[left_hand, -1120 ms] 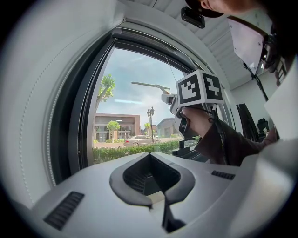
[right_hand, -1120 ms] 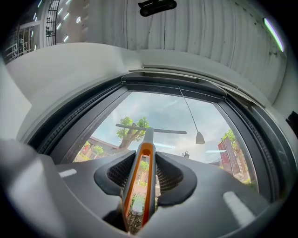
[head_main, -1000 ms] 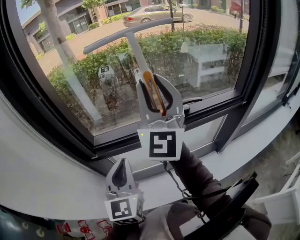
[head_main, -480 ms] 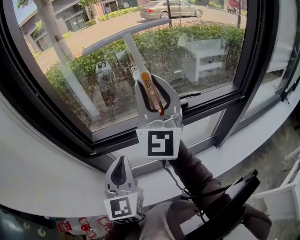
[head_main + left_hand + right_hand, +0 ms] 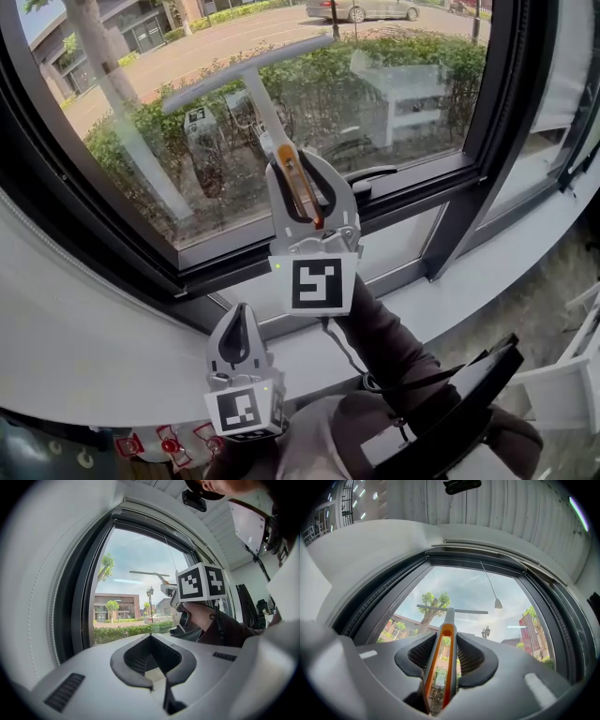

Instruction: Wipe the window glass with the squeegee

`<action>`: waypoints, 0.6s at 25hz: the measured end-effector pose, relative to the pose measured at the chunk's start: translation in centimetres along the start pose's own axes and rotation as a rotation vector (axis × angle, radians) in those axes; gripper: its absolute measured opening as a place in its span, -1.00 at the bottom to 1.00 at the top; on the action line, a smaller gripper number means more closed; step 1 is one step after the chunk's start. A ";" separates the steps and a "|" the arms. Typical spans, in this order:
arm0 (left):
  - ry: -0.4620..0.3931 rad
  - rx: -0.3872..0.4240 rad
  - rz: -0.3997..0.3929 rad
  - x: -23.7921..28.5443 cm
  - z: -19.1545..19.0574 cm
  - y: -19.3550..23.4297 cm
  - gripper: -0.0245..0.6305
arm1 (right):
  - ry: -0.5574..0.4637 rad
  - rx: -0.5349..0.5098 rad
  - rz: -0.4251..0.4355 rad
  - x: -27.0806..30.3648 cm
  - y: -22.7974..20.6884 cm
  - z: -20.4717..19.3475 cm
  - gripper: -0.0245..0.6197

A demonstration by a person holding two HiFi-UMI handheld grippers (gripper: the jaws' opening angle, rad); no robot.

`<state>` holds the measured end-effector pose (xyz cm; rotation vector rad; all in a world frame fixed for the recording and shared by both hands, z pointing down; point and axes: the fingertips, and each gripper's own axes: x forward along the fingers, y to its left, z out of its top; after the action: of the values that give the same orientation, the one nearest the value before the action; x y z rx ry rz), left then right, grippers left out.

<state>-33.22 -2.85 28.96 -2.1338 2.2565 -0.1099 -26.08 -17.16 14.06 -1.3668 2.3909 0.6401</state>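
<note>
From above, your right gripper (image 5: 302, 192) clamps the squeegee (image 5: 251, 70) by its handle, blade up at the window glass (image 5: 403, 94). Your left gripper (image 5: 237, 342) hangs low near the sill (image 5: 506, 272). In its own view, its jaws are pressed together, empty. In the right gripper's view, the jaws pinch the orange-edged handle.

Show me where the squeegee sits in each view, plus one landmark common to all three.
Head view: squeegee at upper centre, handle clamped in the right tool.
Left gripper view: small, near centre, just above and left of the right tool.
Right gripper view: dead centre, orange handle between the jaws, blade across the top.
Shared landmark: the dark window frame around the glass.
</note>
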 end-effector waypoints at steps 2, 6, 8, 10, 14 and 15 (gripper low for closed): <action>0.003 0.000 -0.003 -0.1 -0.1 -0.1 -0.92 | 0.007 0.002 0.000 -0.3 0.1 -0.3 -0.52; 0.008 0.002 -0.003 -0.4 -0.1 -0.2 -0.92 | 0.025 0.009 0.003 -0.8 0.4 -0.9 -0.52; 0.011 0.004 -0.003 -0.6 -0.1 -0.2 -0.92 | 0.033 0.013 0.004 -1.1 0.6 -1.2 -0.52; 0.013 0.006 -0.005 -0.7 -0.1 -0.2 -0.92 | 0.041 0.015 0.005 -1.4 0.8 -1.6 -0.52; 0.019 0.009 -0.008 -0.9 -0.4 -0.2 -0.92 | 0.054 0.021 0.007 -1.9 1.1 -2.3 -0.52; 0.022 0.010 -0.010 -1.0 -0.5 -0.3 -0.92 | 0.060 0.022 0.008 -2.0 1.2 -2.5 -0.52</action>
<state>-32.95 -1.85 29.43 -2.1494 2.2523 -0.1455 -26.25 -16.48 17.47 -1.3871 2.4440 0.5811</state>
